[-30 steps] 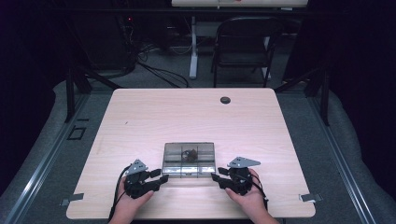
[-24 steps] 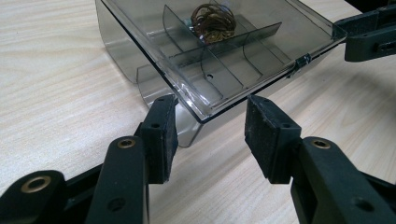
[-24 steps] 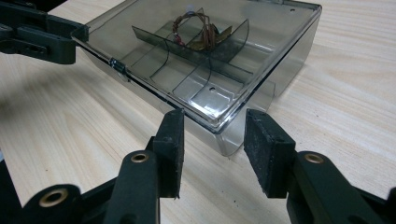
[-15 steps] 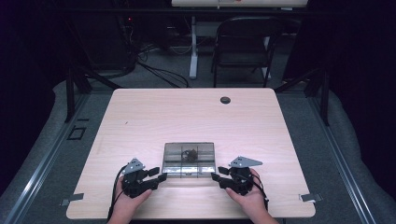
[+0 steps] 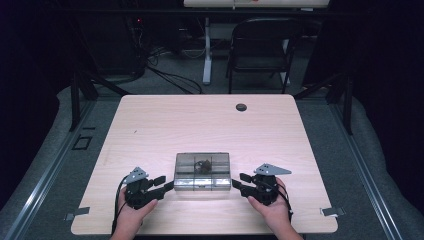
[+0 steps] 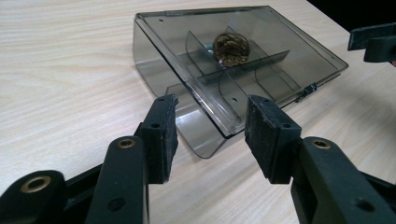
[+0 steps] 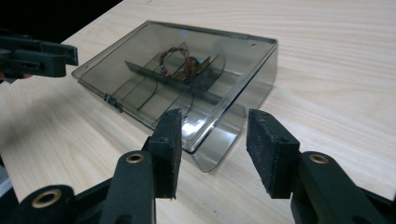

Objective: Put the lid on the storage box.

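A smoky clear plastic compartment box (image 5: pixel 202 171) (image 6: pixel 280 42) (image 7: pixel 140 51) lies with its lid closed near the table's front edge. One of its rear compartments holds a small brownish coil (image 5: pixel 202 164) (image 6: pixel 231 46) (image 7: pixel 180 63). My left gripper (image 5: pixel 165 183) (image 6: pixel 210 135) is open at the box's left front corner, which sits in the gap between the pads untouched. At the right front corner my right gripper (image 5: pixel 239 180) (image 7: pixel 212 144) is open too, and its jaws have just been opening, with that corner between them and free of the pads.
The wooden table (image 5: pixel 165 125) stretches away behind the box, with a black round grommet (image 5: pixel 241 107) near its far edge. A folding chair (image 5: pixel 260 45) stands beyond the table. Metal clips (image 5: pixel 77 214) (image 5: pixel 332 211) sit at the front corners.
The right gripper's jaws stand slightly wider apart than before. Both hands and the box stay where they were.
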